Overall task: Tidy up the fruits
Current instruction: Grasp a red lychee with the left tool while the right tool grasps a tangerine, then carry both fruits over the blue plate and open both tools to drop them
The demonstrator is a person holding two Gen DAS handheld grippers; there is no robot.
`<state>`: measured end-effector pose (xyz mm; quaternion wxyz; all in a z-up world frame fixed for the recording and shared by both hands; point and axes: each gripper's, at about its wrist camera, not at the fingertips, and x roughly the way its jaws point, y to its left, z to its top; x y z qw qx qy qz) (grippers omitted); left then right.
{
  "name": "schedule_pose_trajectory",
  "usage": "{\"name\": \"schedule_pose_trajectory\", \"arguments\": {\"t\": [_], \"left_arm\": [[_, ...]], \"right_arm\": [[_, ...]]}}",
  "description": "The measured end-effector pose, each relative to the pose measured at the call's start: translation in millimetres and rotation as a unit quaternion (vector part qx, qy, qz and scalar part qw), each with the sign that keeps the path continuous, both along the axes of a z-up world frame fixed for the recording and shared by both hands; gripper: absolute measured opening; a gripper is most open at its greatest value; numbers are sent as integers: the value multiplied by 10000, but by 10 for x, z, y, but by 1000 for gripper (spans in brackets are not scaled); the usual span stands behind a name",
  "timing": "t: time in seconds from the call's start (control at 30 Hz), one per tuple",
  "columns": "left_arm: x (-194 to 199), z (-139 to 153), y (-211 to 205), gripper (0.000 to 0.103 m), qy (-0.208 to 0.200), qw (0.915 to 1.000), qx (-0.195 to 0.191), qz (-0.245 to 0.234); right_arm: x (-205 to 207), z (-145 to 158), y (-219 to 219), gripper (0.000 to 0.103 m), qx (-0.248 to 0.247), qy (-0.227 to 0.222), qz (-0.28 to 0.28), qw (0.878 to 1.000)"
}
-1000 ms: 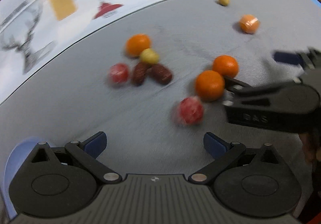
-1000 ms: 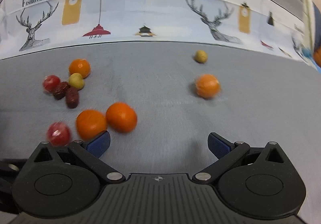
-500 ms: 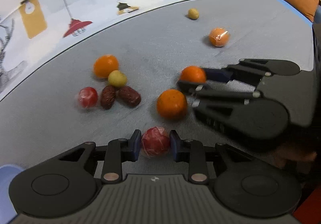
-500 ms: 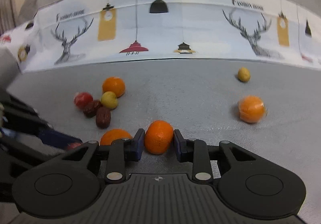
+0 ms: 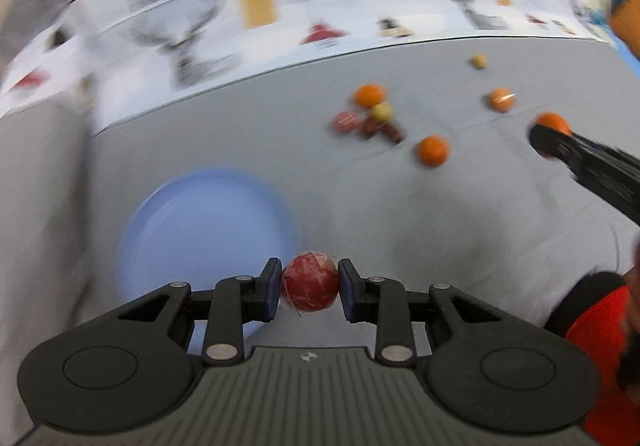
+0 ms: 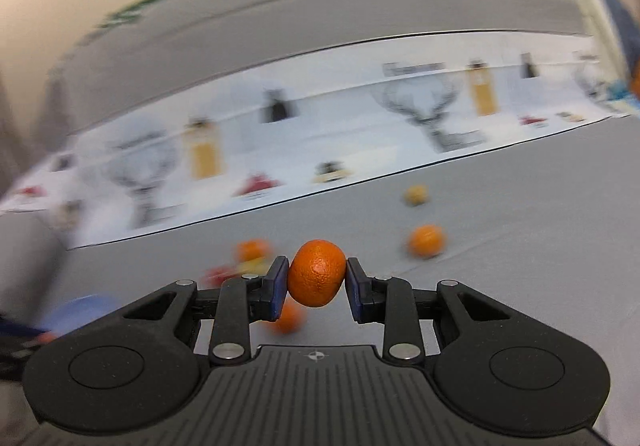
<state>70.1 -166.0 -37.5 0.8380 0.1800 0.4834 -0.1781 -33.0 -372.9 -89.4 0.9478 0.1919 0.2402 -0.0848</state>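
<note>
Even soft light — motion-blurred, fisheye-warped edges

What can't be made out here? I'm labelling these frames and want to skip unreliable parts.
- Fruit cluster, left wrist view: motion blur hides the types.
- Blue plate, right wrist view: partly behind the right gripper.
- Right gripper, left wrist view: cut off by the frame edge.

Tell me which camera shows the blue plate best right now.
The left wrist view: the blue plate shows nearly whole, just left of the left tool holding the red fruit. The right wrist view catches only a blurred sliver at the lower left.
</note>
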Motion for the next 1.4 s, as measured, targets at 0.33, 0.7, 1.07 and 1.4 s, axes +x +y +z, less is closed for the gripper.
{"name": "schedule_pose_trajectory", "arguments": {"t": [0.33, 0.7, 1.07, 1.4], "left_arm": [[-751, 465, 1123, 33, -196, 9947, -182, 994], [-1102, 602, 1656, 33, -383, 9889, -616, 1295], [-966, 499, 1760, 33, -278, 9880, -696, 1350], [-359, 250, 1599, 33, -40, 9903, -611, 1245]], "right_arm": [[-568, 475, 1179, 32, 717, 429, 1426, 9862], [-863, 734, 1878, 32, 171, 469, 2043, 9776], [-778, 702, 2002, 32, -77, 610, 2109, 9756], [-237, 526, 1982, 32, -657, 762, 1939, 9759]]}}
